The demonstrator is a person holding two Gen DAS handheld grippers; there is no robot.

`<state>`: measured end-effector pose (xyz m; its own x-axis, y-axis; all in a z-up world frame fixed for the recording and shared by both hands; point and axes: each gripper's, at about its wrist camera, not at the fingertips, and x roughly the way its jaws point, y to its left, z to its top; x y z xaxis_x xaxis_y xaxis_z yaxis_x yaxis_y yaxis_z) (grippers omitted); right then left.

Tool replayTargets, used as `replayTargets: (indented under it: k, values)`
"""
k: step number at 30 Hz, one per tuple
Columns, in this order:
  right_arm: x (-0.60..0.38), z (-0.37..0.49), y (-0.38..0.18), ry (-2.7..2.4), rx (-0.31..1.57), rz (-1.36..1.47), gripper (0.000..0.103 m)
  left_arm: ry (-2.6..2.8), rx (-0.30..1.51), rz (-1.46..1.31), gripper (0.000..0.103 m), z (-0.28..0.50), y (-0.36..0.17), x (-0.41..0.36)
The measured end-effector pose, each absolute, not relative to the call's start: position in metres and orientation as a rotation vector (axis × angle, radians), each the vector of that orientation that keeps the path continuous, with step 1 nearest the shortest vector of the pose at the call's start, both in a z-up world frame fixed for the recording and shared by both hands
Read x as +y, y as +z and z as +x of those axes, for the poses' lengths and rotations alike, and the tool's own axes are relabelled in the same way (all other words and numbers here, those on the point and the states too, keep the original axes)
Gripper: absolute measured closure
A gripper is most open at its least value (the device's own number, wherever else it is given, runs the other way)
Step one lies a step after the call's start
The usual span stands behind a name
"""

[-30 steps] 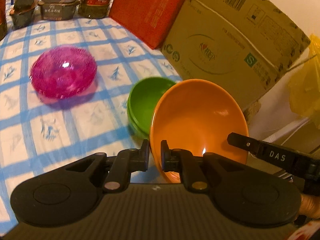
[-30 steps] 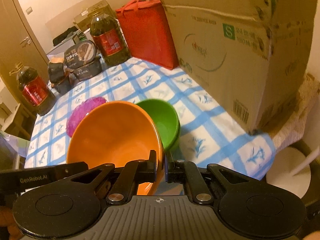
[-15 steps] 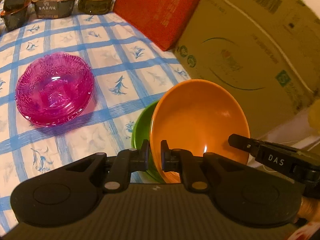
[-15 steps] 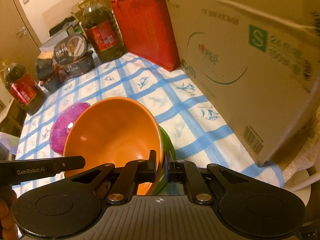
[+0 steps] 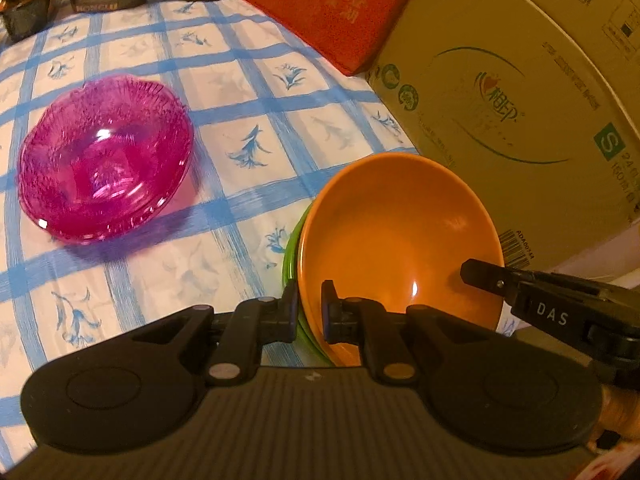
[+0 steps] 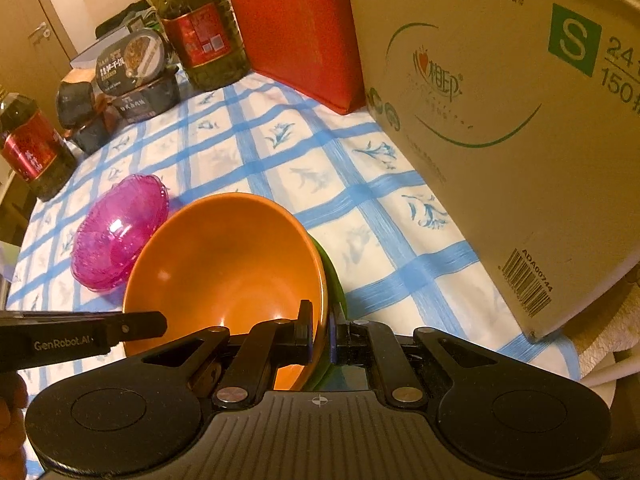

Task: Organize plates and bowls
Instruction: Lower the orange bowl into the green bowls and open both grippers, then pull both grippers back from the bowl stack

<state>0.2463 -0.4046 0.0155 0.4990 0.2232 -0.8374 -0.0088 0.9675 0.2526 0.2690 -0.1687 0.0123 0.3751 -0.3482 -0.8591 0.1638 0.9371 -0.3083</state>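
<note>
while clamped on opposite sides of the orange bowl's (image 5: 396,236) rim, both pairs of jaws nearly closed: left gripper (image 5: 310,312) pinching the near-left edge, right gripper (image 6: 320,338) pinching the near-right edge. bowl held tilted just ahead of the jaws, directly over the green bowl (image 6: 334,276), only a sliver of green showing beside it. pink glass bowl (image 5: 104,158) farther out to the left on the blue-checked tablecloth (image 5: 256,120); cardboard box (image 6: 500,120) close on the right.
</note>
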Motion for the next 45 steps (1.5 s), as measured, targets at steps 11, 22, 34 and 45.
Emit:
replayTargets:
  k: [11, 22, 34, 45]
  values:
    - [-0.403, 0.244, 0.013, 0.134, 1.023, 0.191, 0.096, -0.342, 1.124, -0.181, 0.085, 0.267, 0.011, -0.167]
    - [-0.413, 0.231, 0.015, 0.127, 0.988, 0.267, 0.095, -0.337, 1.041, -0.244, 0.084, 0.255, 0.026, -0.153]
    - [-0.417, 0.227, 0.011, 0.127, 0.968, 0.308, 0.096, -0.315, 1.031, -0.262, 0.084, 0.24, 0.019, -0.141]
    - [-0.423, 0.223, 0.014, 0.136, 0.979, 0.373, 0.094, -0.289, 1.043, -0.278, 0.078, 0.216, 0.008, -0.13]
